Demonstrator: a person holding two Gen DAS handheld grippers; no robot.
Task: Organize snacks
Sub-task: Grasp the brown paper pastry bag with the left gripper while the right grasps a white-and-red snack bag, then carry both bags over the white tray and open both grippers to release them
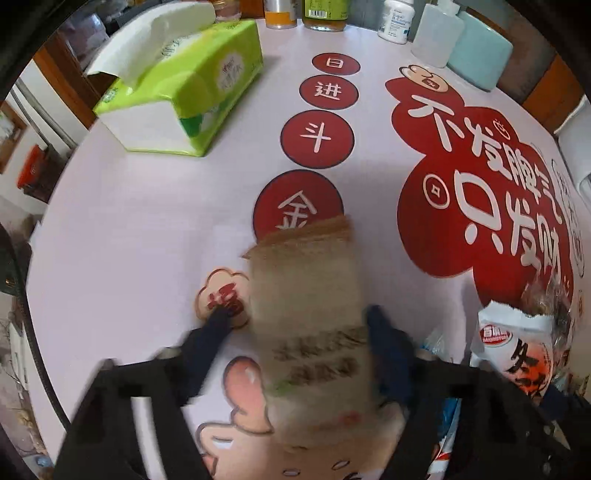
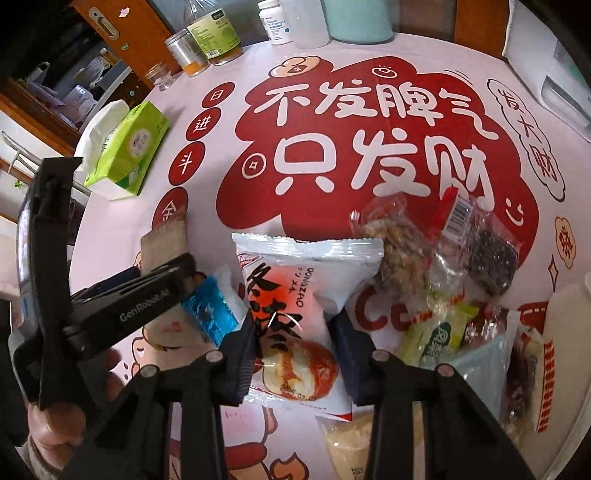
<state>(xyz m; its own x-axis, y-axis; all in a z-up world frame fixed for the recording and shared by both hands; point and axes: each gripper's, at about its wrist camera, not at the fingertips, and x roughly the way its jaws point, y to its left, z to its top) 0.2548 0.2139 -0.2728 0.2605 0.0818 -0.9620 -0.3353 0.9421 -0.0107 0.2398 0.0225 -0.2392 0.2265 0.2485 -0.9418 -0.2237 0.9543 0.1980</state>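
Observation:
My left gripper (image 1: 299, 332) is shut on a beige snack packet (image 1: 310, 314) and holds it over the left side of the printed tablecloth (image 1: 147, 229); the packet is motion-blurred. In the right wrist view the left gripper (image 2: 162, 273) shows at the left with that beige packet (image 2: 164, 243). My right gripper (image 2: 295, 350) is shut on a white and red bun packet (image 2: 295, 306) over the snack pile. That bun packet also shows in the left wrist view (image 1: 517, 347).
A pile of snack packets (image 2: 443, 280) lies at the front right, with a blue foil packet (image 2: 210, 306) at its left. A green tissue box (image 1: 177, 96) stands at the far left. Bottles and jars (image 2: 214, 33) line the far edge. A white box (image 2: 554, 74) sits at the right.

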